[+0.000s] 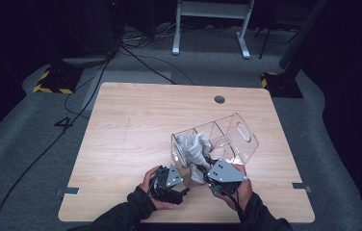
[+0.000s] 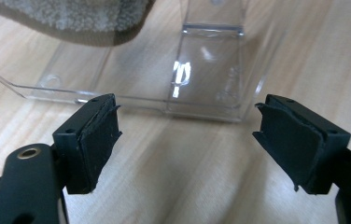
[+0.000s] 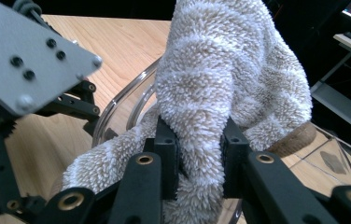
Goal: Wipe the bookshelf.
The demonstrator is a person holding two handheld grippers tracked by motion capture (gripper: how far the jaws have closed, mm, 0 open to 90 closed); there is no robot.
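Black jaws of the right gripper [image 3: 200,156] squeeze a fluffy white towel [image 3: 225,79], which hangs over the near end of the clear plastic box [image 1: 239,137] on the wooden table [image 1: 131,125]. Beside it, the left gripper [image 2: 187,140] has its jaws wide apart, holding nothing.

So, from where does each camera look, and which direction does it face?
High view: above the person's side, facing forward and down on the table; forearms, left gripper and right gripper show.
Left gripper view: between open jaws toward the clear bin.
Right gripper view: along jaws clamping the fluffy towel.
All three views share the bin and towel.
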